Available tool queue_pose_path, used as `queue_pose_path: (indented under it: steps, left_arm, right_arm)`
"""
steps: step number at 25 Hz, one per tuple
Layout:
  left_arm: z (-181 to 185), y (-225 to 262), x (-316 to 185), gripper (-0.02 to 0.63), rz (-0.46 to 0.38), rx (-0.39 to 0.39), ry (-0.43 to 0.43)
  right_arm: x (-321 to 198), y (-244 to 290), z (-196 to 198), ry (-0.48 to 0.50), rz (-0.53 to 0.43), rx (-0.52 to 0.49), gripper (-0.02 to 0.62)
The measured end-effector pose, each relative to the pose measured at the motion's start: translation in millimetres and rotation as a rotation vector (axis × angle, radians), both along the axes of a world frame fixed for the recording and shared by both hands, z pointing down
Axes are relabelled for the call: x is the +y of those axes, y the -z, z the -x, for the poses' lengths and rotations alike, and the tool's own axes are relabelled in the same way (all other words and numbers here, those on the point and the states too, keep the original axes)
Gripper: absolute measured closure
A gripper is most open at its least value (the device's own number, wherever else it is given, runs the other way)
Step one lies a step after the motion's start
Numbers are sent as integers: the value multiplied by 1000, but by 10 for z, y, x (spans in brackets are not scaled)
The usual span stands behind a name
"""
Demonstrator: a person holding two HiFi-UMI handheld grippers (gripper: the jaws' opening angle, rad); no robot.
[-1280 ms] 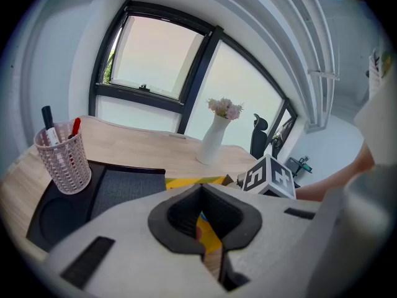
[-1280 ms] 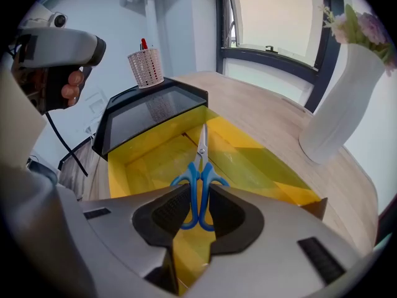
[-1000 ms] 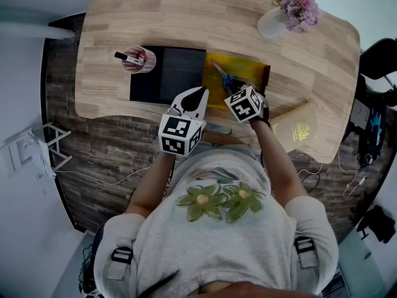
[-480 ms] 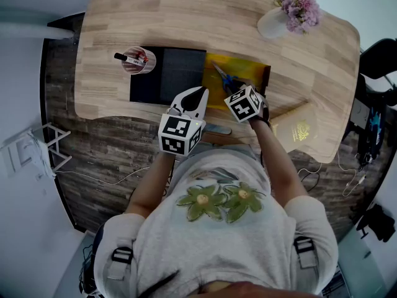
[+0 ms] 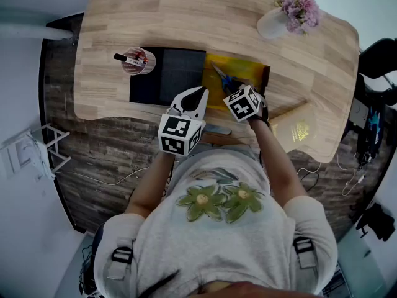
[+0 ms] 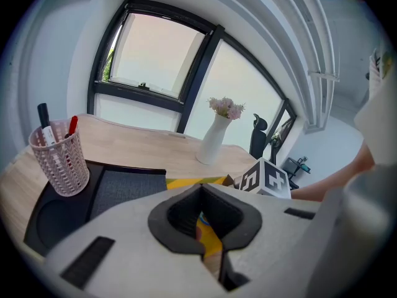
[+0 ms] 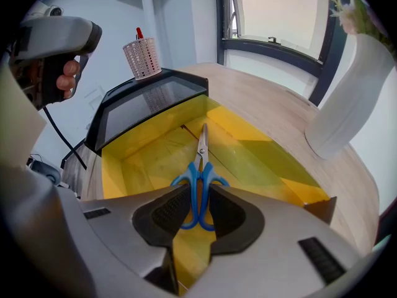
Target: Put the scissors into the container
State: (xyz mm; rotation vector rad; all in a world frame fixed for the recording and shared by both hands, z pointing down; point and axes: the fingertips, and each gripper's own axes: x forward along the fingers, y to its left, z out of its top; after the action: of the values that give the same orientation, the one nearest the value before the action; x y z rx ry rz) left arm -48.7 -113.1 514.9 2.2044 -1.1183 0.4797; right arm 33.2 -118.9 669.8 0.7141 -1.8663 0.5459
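Blue-handled scissors [image 7: 200,166] point away from me over the open yellow container [image 7: 142,148]. My right gripper [image 7: 196,211] is shut on the scissors, its pads pressing both handle loops. In the head view the scissors [image 5: 221,76] lie over the yellow container [image 5: 251,72] near the table's front edge, and the right gripper [image 5: 234,90] is at the box's near side. My left gripper [image 5: 197,95] hovers just left of the box by the table edge; in its own view the left gripper [image 6: 201,241] is shut with nothing held.
A black tray [image 5: 167,73] lies left of the yellow box, with a pink mesh pen cup [image 5: 138,59] at its left end. A white vase of flowers [image 5: 276,20] stands at the back right. A tan flap [image 5: 298,129] lies at the front right.
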Motion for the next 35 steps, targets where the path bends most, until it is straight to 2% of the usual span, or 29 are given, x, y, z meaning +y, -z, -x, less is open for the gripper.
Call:
queue_pose_path:
  steps: [20,30,35]
  left_arm:
    - [-32,34,-28,600,-5,5,-15]
    - [-6,80,-39,600,-21,-2,-10]
    - [-29,116,-7,600,-27,0,-16]
  right_arm:
    - [-12,-1,-3,-8,20,-7,503]
    - [-37,82,-8,-33,-39,-16,505]
    - [-81,225,2,-75,-68,-50,530]
